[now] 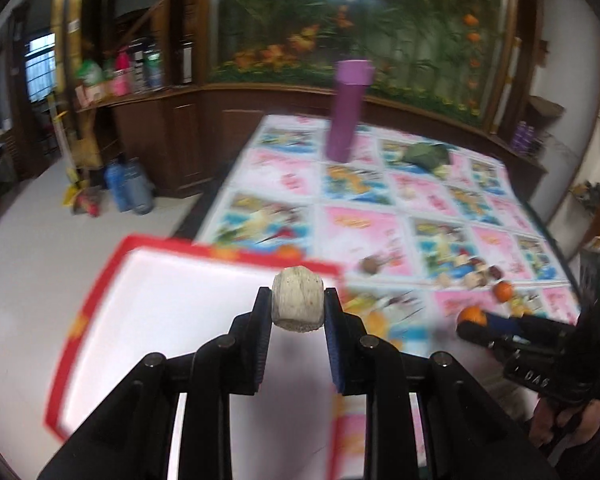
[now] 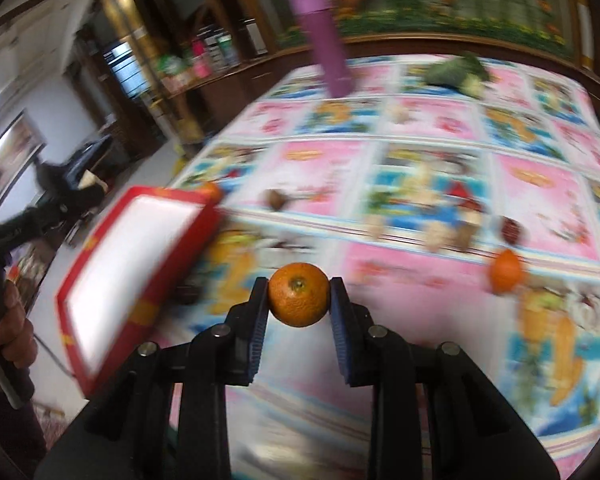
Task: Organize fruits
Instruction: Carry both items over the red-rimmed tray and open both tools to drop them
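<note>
Left gripper (image 1: 298, 300): jaws clamped on a pale, rough, rounded fruit (image 1: 298, 300), held in the air above the white inside of a red-rimmed box (image 1: 100, 280).

Right gripper (image 2: 299, 295): jaws clamped on an orange (image 2: 299, 295), held above the patterned cloth (image 2: 420, 168), to the right of the box as that camera saw it.

Box: shallow, red walls, white floor, at the table's near left corner; no fruit visible inside it.

Loose fruit on the cloth, middle distance: a second orange (image 2: 506, 272) to the right of the held one; beyond it a row of small pale pieces (image 2: 440, 236) and a dark red piece (image 2: 510, 230), close together; a brown piece (image 2: 276, 200) apart to the left. All blurred; kinds not told.

A third orange (image 2: 212, 190) showed just past the box's far edge.

Farther back: a tall purple cylinder (image 1: 348, 110), upright on the cloth; a green leafy vegetable (image 1: 426, 156) lay to its right.

Behind the table: dark wooden panelling and a flower mural (image 1: 360, 20).
</note>
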Action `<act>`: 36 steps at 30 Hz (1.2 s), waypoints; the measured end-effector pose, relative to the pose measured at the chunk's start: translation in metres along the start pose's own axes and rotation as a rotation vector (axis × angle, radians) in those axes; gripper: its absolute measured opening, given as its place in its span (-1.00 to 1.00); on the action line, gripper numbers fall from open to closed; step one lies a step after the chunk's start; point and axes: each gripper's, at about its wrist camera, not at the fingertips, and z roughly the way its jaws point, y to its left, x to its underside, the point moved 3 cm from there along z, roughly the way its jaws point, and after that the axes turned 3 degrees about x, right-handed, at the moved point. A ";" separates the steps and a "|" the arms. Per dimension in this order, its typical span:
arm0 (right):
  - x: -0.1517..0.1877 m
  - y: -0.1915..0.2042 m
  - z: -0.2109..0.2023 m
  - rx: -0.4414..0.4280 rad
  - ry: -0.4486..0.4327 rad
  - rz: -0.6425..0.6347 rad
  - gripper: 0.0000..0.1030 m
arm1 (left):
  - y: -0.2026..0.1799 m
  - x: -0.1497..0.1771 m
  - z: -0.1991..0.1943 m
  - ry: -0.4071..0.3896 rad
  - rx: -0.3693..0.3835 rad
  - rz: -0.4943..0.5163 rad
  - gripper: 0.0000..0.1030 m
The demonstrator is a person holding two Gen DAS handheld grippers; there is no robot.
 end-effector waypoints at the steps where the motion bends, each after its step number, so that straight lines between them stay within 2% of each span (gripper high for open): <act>1: -0.002 0.018 0.004 -0.024 0.004 -0.034 -0.38 | 0.009 0.006 -0.002 0.007 -0.025 0.000 -0.53; 4: -0.007 0.069 0.015 -0.096 0.014 -0.126 -0.38 | 0.031 0.024 -0.001 0.034 -0.104 0.002 -0.53; 9: -0.003 0.149 0.041 -0.175 0.052 -0.283 -0.38 | 0.053 0.049 0.003 0.088 -0.130 -0.014 -0.53; 12: 0.005 0.175 0.064 -0.212 0.107 -0.311 -0.38 | 0.062 0.058 0.007 0.109 -0.151 -0.015 -0.53; 14: 0.010 0.187 0.078 -0.205 0.139 -0.333 -0.38 | 0.069 0.064 0.011 0.127 -0.157 -0.026 -0.53; 22: 0.021 0.194 0.101 -0.161 0.210 -0.339 -0.38 | 0.084 0.076 0.022 0.177 -0.182 -0.042 -0.53; 28: 0.021 0.195 0.097 -0.130 0.210 -0.351 -0.36 | 0.090 0.080 0.025 0.195 -0.203 -0.055 -0.51; 29: 0.020 0.195 0.096 -0.132 0.213 -0.347 -0.36 | 0.090 0.079 0.025 0.198 -0.206 -0.055 -0.47; 33: 0.017 0.190 0.097 -0.118 0.227 -0.348 -0.35 | 0.089 0.078 0.023 0.196 -0.209 -0.054 -0.10; 36: 0.011 0.180 0.089 -0.134 0.198 -0.332 -0.34 | 0.085 0.071 0.019 0.180 -0.205 -0.043 0.07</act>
